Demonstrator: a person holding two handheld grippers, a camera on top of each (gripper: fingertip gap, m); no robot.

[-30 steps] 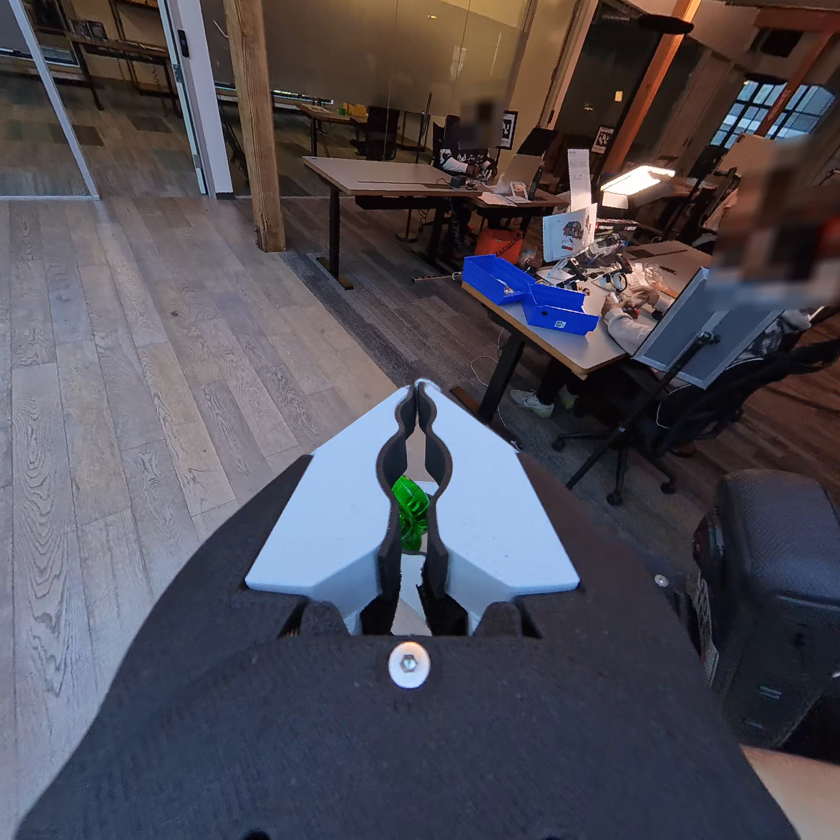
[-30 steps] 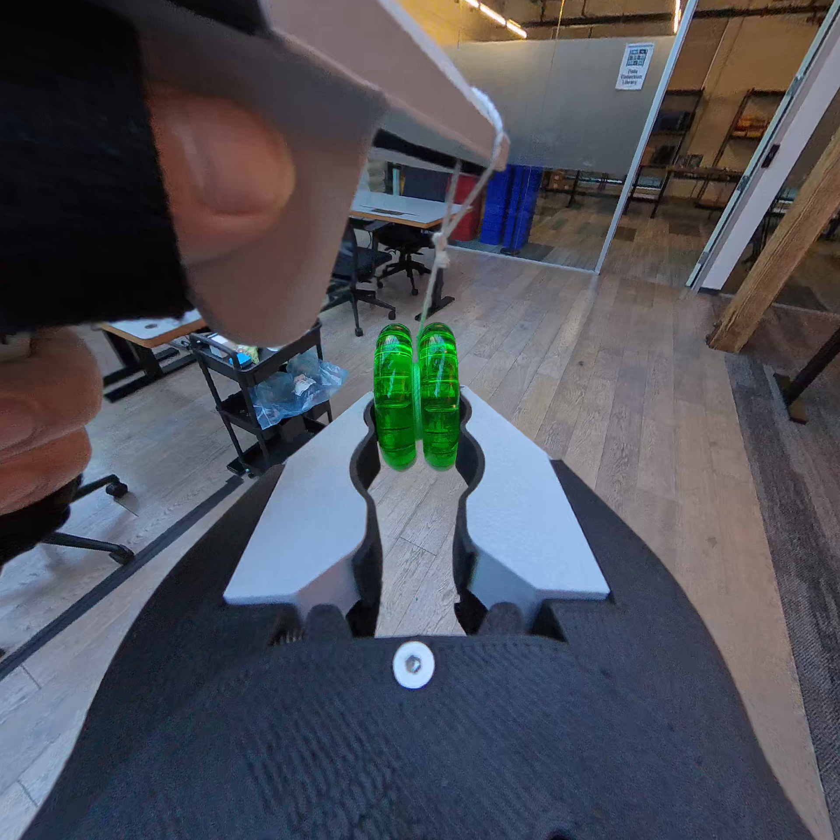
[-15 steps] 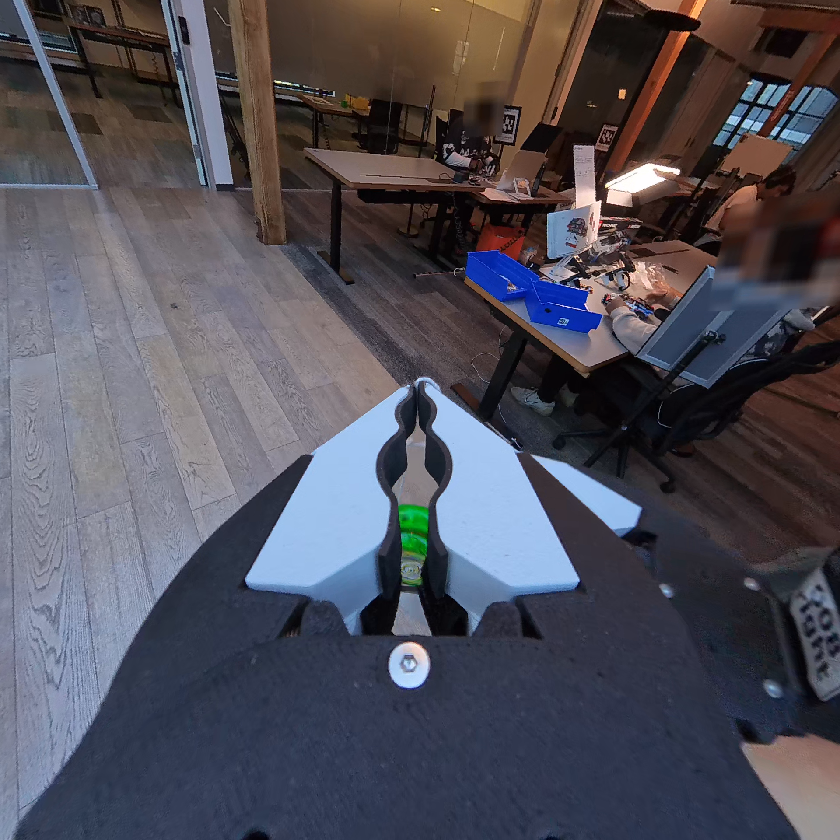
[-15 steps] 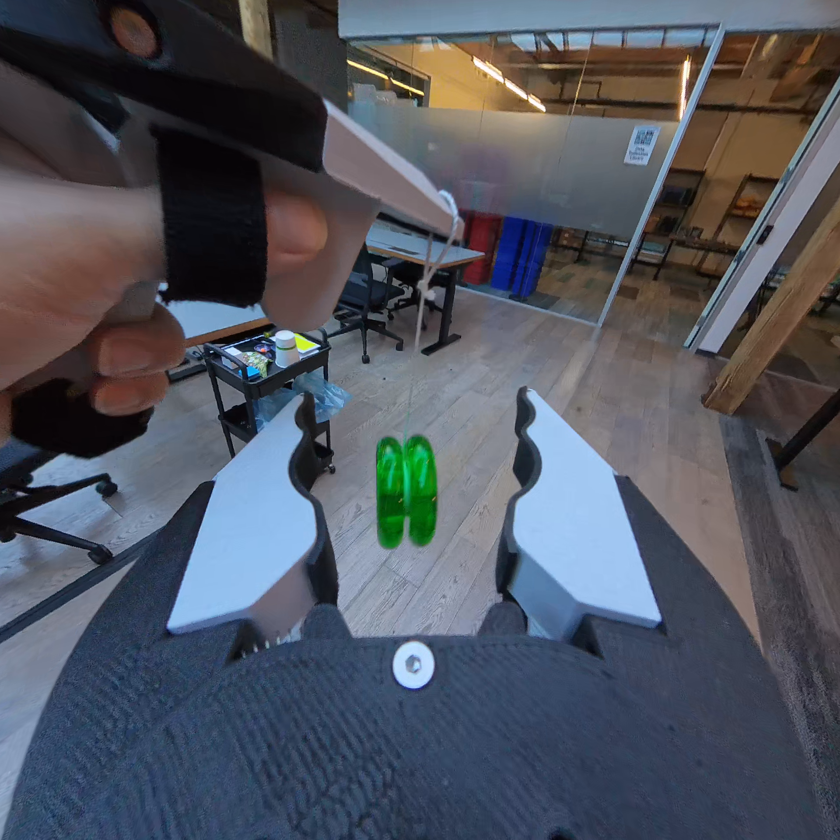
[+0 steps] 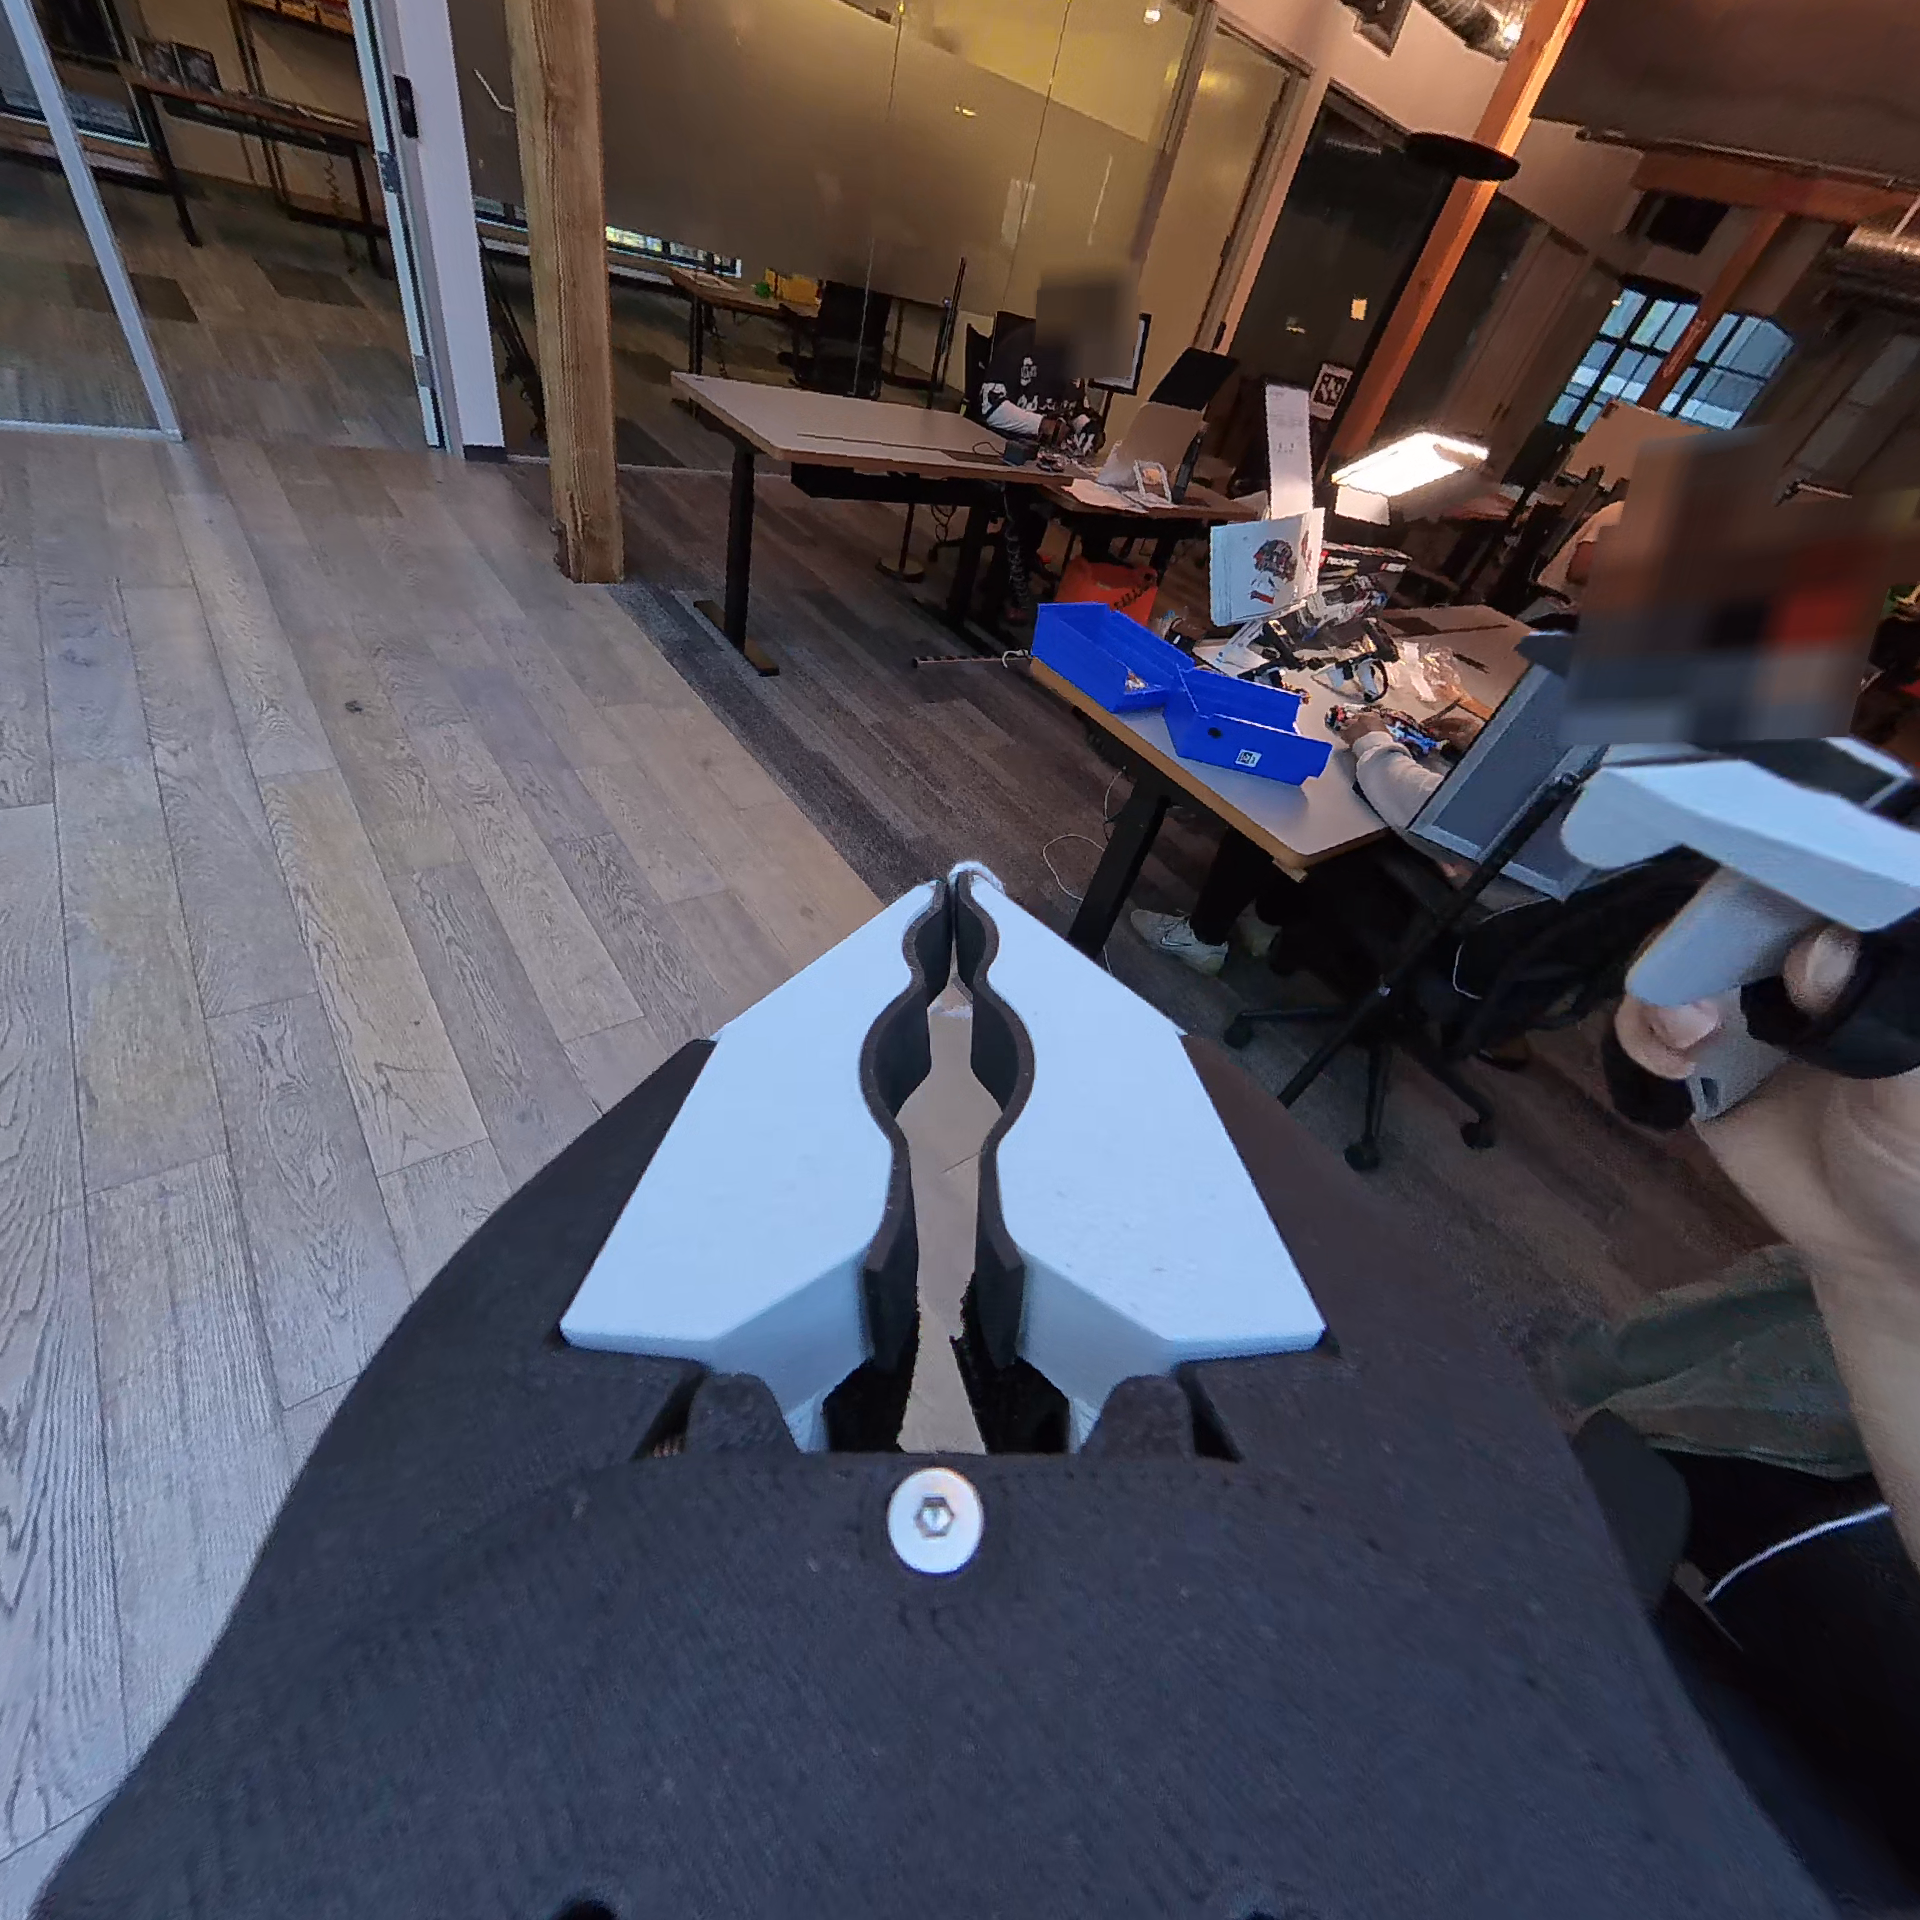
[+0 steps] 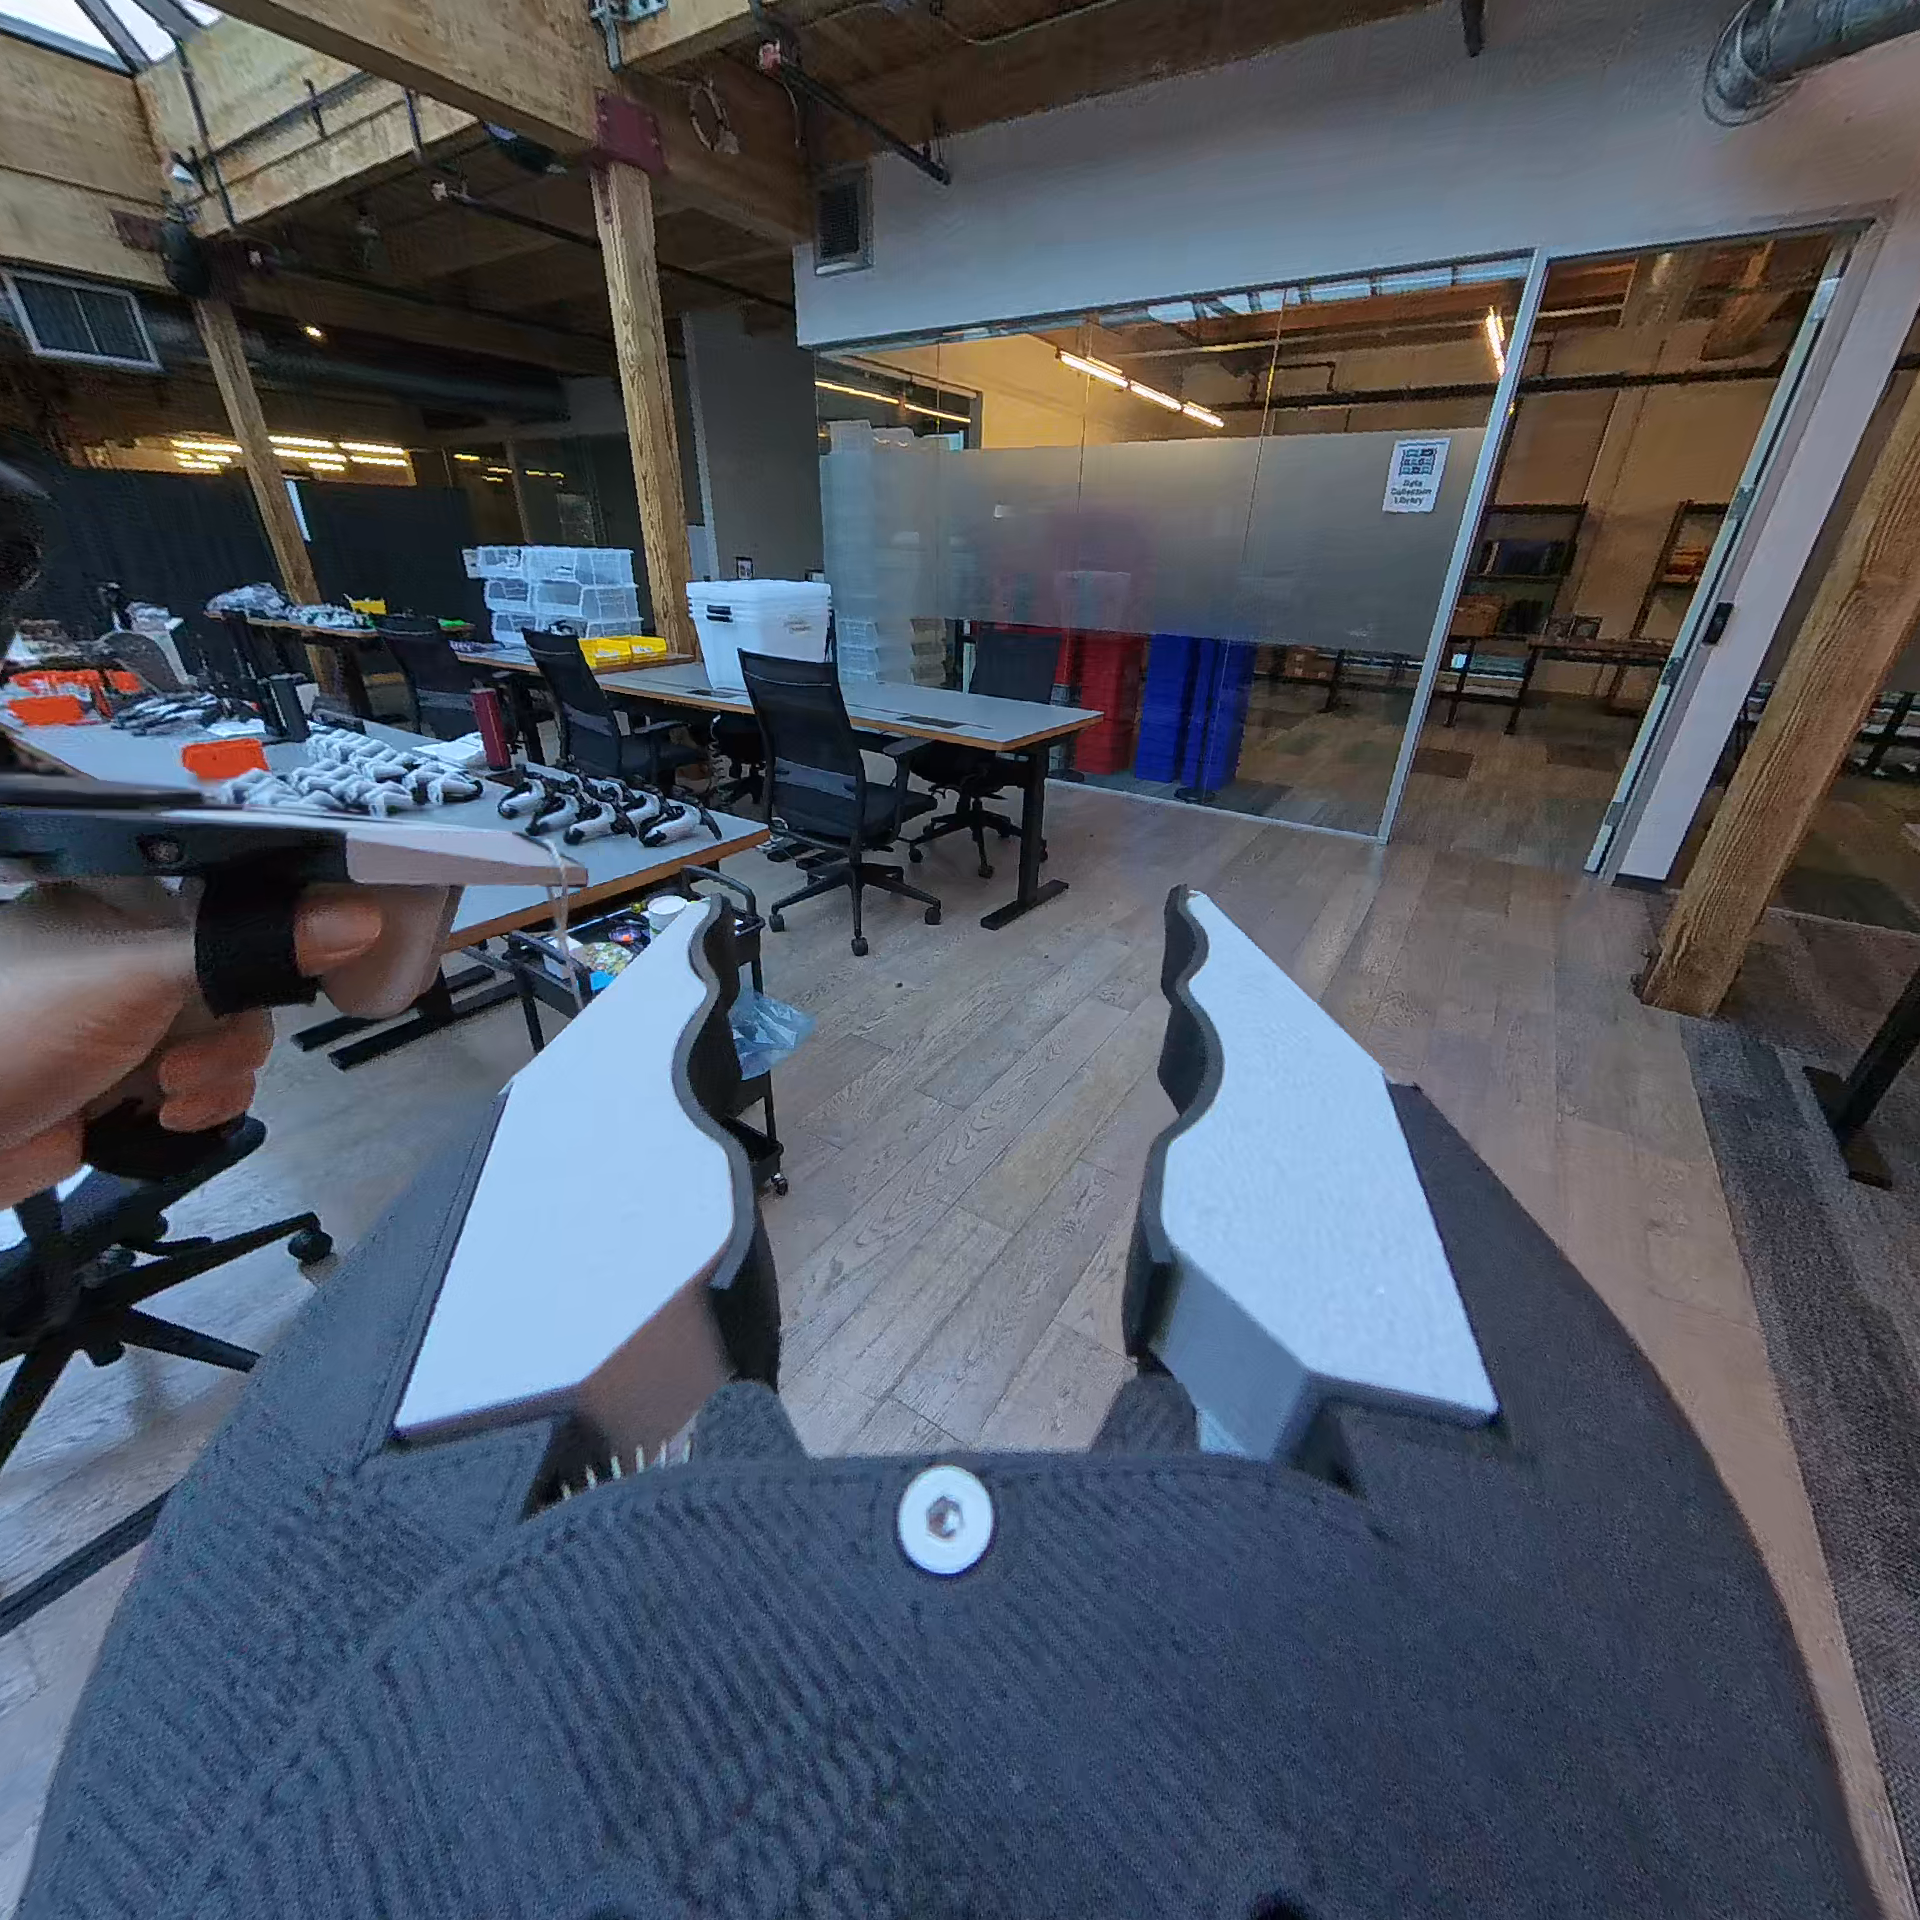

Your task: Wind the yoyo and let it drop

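Observation:
My left gripper (image 5: pixel 956 888) is shut on the end of the white yoyo string (image 5: pixel 974 871), which peeks out at its tip. In the right wrist view the left gripper (image 6: pixel 574 879) is held level at the left, and the string (image 6: pixel 562 914) hangs straight down from its tip. It then passes behind my right gripper's left finger (image 6: pixel 592 1174). The green yoyo shows in neither view. My right gripper (image 6: pixel 948 909) is wide open and empty. It also shows at the right edge of the left wrist view (image 5: pixel 1745 831), held in a hand.
Below is a wooden plank floor (image 6: pixel 997 1091). A black cart (image 6: pixel 665 945) and office chairs (image 6: pixel 831 790) stand by long desks (image 6: pixel 883 707) ahead of the right gripper. A wooden post (image 5: pixel 566 291), a desk with blue bins (image 5: pixel 1174 675) and seated people are ahead of the left.
My right gripper opened and let go of the green yoyo. The yoyo dropped down its string and out of sight. The right gripper drew back from the left one.

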